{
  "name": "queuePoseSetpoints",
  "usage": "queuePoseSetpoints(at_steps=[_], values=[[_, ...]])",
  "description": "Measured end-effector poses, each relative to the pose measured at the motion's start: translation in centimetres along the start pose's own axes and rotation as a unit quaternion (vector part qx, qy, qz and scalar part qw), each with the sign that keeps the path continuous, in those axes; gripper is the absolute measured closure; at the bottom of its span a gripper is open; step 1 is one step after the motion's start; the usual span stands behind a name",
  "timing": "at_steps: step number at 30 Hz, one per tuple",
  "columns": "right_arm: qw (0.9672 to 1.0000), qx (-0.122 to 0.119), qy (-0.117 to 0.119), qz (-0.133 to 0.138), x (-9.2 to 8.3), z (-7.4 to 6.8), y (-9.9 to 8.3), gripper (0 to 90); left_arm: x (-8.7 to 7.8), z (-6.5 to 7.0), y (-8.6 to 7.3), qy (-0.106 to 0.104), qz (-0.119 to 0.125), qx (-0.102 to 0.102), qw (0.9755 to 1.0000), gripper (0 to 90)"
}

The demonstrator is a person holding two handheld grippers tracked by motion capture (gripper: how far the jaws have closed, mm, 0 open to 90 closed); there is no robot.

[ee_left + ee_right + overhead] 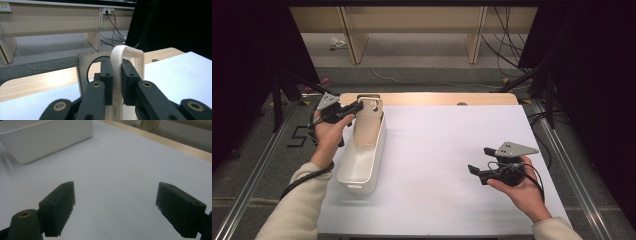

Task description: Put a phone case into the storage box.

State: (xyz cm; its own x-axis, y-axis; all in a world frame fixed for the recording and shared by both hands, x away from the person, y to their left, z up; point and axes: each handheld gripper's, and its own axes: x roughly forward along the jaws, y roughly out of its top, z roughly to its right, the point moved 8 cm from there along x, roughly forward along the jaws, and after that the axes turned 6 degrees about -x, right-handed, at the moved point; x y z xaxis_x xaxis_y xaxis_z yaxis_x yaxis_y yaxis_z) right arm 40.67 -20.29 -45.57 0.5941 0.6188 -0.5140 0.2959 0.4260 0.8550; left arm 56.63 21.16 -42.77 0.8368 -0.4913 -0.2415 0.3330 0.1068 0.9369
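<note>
Cutting board, cream plastic with a looped handle, was pinched at that handle between the fingers of the left gripper, which were closed tight on the thin rim near the table's far left corner. It stood on end, tilted, with its lower part down inside the white bin that lay along the table's left edge. The grip looked narrow: only the handle loop sat between the pads, so the board could have pivoted about that pinch or slid out if the hand had swung quickly. Its lower edge might also have caught the bin's wall on the way up and dragged the light bin across the white sheet, or tipped it toward the left edge. A second, grey-rimmed board seemed to stand just behind it and could have been knocked over. The right gripper hung over the near right part of the table, well apart from the bin, its fingers spread wide and empty, too far off to steady anything.
</note>
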Motion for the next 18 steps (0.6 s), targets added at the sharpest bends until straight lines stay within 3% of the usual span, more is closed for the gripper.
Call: queuePoseSetpoints(at_steps=[18], values=[[1.0,0.0,0.002,-0.002,0.05,-0.04,-0.06,16.5,0.69,-0.44,-0.03,0.005,-0.007,-0.004,1.0,81.3]])
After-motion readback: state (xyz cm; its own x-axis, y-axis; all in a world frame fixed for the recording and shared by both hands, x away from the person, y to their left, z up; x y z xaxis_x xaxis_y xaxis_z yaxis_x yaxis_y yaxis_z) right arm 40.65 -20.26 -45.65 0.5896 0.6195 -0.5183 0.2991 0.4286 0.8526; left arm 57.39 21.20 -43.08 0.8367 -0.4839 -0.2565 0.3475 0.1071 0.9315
